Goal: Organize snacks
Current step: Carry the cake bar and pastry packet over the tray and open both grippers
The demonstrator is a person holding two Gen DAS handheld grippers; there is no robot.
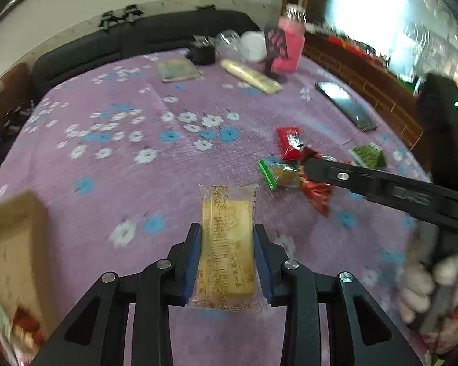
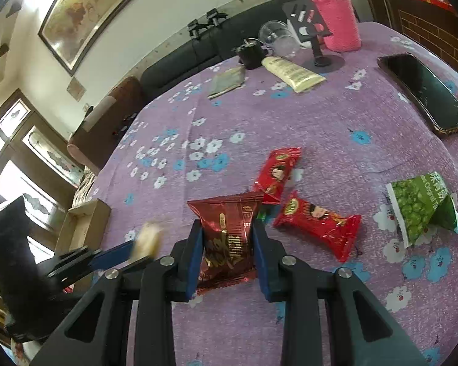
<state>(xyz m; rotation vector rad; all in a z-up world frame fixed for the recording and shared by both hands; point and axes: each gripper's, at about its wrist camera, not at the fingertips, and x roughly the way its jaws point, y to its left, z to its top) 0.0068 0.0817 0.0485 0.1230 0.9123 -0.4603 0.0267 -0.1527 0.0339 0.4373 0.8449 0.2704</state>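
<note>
My left gripper point(image 1: 227, 235) is shut on a pale yellow wrapped biscuit point(image 1: 227, 244) and holds it above the purple flowered tablecloth point(image 1: 122, 167). My right gripper point(image 2: 227, 231) is shut on a dark red foil snack packet point(image 2: 227, 231); it also shows in the left wrist view point(image 1: 316, 190). On the cloth lie two bright red snack packets point(image 2: 278, 174) point(image 2: 317, 224), a green pea packet point(image 2: 421, 207) and a green-edged clear packet point(image 1: 279, 174). A cardboard box point(image 1: 12, 262) with snacks inside sits at the left edge.
At the far side stand a pink-sleeved bottle point(image 2: 336, 21), a black phone stand point(image 2: 317, 48), a clear cup point(image 2: 278, 38), a cream tube point(image 2: 293, 73) and a flat grey packet point(image 2: 227, 80). A black phone point(image 2: 424, 91) lies at the right. A dark sofa point(image 1: 137, 39) runs behind.
</note>
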